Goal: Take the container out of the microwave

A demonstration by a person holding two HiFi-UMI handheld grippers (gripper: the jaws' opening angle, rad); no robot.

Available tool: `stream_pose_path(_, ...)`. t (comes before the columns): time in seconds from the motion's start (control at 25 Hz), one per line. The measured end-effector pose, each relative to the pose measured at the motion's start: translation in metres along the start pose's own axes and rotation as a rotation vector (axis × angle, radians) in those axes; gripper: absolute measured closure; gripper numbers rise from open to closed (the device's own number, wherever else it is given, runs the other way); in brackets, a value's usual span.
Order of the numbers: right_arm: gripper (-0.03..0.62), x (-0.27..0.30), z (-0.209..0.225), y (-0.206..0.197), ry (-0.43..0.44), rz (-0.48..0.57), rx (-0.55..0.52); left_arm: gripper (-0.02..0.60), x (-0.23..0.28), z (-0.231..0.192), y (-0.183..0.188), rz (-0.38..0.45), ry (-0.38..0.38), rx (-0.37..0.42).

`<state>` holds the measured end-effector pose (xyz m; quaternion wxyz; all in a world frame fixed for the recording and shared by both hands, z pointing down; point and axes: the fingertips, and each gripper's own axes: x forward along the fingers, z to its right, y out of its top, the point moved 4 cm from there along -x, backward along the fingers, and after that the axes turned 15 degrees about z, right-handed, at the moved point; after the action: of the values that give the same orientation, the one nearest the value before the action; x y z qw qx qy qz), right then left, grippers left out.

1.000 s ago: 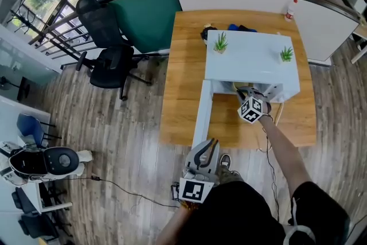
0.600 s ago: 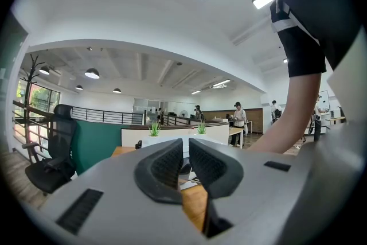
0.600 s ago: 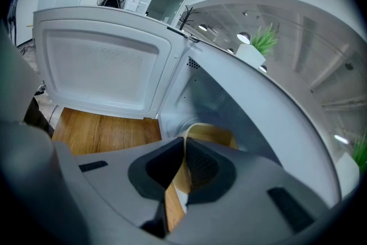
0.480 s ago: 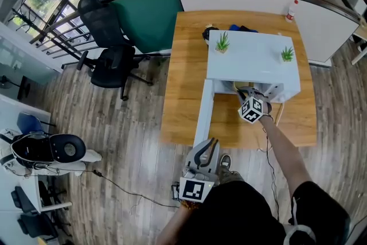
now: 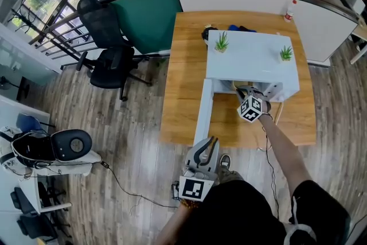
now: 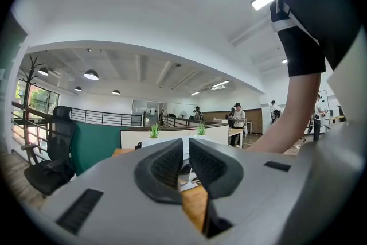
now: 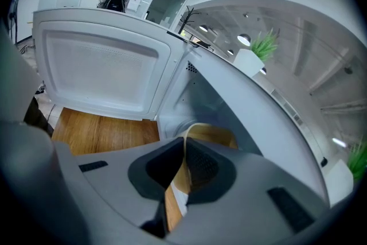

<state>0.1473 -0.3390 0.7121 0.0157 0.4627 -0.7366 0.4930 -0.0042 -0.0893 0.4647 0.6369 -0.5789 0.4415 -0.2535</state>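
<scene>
On the wooden table (image 5: 183,94), toward its right edge: a white microwave (image 5: 252,60), its door (image 5: 202,112) swung wide open toward the near edge. On top of the microwave, two small green plants (image 5: 221,42), one near each far corner. Behind it, by the table's far edge, some dark things too small to tell. At the far right corner, a small white bottle (image 5: 291,10).

Reaching into the mouth of the microwave, tilted downward: the right gripper (image 7: 184,149), jaws closed on the thin upright wall of a tan container (image 7: 213,136). Wall pinched between the two pads, the container not yet out, sitting at the front of the cavity. Bare wood of the table visible below the open door.

Held low off the table's near edge, close to the person's body and pointing level toward the table: the left gripper (image 6: 186,149). Jaws drawn together, only a sliver of gap, nothing between them.

Off the table's left edge, a black office chair (image 5: 109,54) on the plank floor.
</scene>
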Motion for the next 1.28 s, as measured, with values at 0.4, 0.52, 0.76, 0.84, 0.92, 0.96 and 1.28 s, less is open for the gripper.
stream_pose_path(0.4,0.571,-0.011,-0.007,0.003,0.004,0.006,0.000,0.534,-0.001,-0.001,-0.001,-0.001,-0.008,-0.006)
stream_pose_path(0.52,0.571,-0.014,-0.010,0.008,0.002,0.013,0.003,0.534,-0.002,-0.002,0.000,0.003,-0.017,-0.007)
stream_pose_path(0.76,0.571,-0.025,-0.014,0.015,-0.008,0.013,0.011,0.534,-0.004,-0.001,0.004,0.018,-0.034,-0.022)
stream_pose_path(0.84,0.571,-0.030,-0.017,0.017,-0.014,0.017,0.019,0.534,-0.004,0.000,0.005,0.025,-0.044,-0.027)
stream_pose_path(0.92,0.571,-0.034,-0.022,0.020,-0.015,0.019,0.028,0.534,-0.004,0.001,0.006,0.032,-0.053,-0.035)
stream_pose_path(0.96,0.571,-0.037,-0.024,0.021,-0.015,0.021,0.032,0.534,-0.004,0.002,0.007,0.037,-0.059,-0.039)
stream_pose_path(1.28,0.571,-0.055,-0.052,0.035,-0.025,0.044,0.077,0.534,-0.006,-0.004,0.011,0.052,-0.076,-0.060)
